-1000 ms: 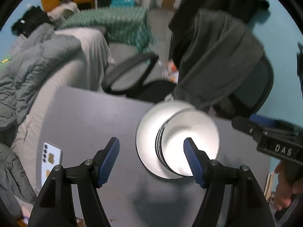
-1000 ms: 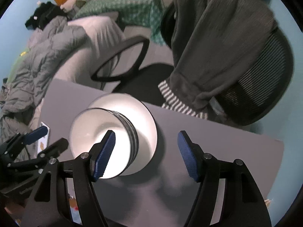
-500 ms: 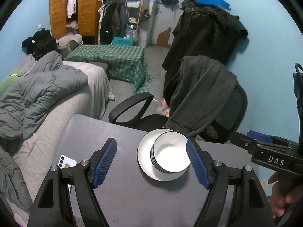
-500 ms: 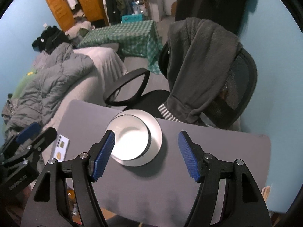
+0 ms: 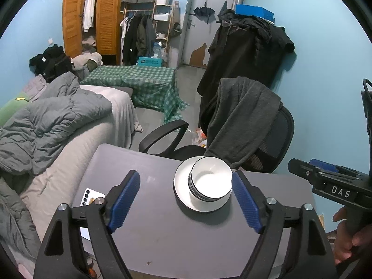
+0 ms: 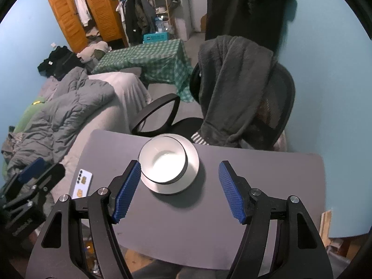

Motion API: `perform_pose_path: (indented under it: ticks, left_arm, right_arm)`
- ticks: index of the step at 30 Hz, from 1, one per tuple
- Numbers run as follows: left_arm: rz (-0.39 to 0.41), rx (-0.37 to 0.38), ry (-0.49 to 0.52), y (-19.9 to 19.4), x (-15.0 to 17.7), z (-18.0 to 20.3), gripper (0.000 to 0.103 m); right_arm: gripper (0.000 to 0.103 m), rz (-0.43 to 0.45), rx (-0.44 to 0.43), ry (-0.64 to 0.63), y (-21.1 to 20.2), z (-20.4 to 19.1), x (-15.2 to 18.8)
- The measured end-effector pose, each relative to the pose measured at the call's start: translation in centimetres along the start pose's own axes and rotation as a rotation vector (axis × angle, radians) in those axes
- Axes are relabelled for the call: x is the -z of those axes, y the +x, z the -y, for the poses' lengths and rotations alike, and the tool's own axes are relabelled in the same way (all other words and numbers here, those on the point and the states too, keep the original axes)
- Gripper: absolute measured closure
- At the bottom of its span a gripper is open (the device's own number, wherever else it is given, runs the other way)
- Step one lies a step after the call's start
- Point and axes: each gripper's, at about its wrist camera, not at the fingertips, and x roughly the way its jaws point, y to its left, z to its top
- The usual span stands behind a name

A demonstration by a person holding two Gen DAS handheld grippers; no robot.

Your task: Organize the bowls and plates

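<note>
A stack of white bowls with dark rims (image 5: pixel 210 183) sits on a white plate (image 5: pixel 180 186) at the far side of the grey table (image 5: pixel 162 232). It also shows in the right wrist view, bowls (image 6: pixel 162 162) on the plate (image 6: pixel 193 169). My left gripper (image 5: pixel 186 197) is open and empty, held above and back from the stack. My right gripper (image 6: pixel 180 188) is open and empty, also high above the table. The right gripper shows at the right edge of the left wrist view (image 5: pixel 330 181).
A white phone (image 5: pixel 89 197) lies at the table's left edge, also in the right wrist view (image 6: pixel 82 183). A black office chair with a dark garment (image 5: pixel 241 125) stands behind the table. A bed with grey bedding (image 5: pixel 53 125) is to the left.
Both grippers have pulled up and back from the bowl stack, which now looks smaller and farther. The bowls and plate have stayed in place.
</note>
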Motion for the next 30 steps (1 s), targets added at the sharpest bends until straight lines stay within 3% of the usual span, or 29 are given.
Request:
perform_pose_path:
  ticks: [10,30]
  left_arm:
    - [-0.017,0.043,0.021,-1.3,0.2,0.9,0.02]
    - [-0.022,0.038,0.034,-2.0,0.1,2.4,0.02]
  right_arm:
    - [0.035,0.02,0.024,0.002,-1.5,-0.1,0.9]
    - [0.035,0.019,0.023,0.002,-2.5,0.0,1.4]
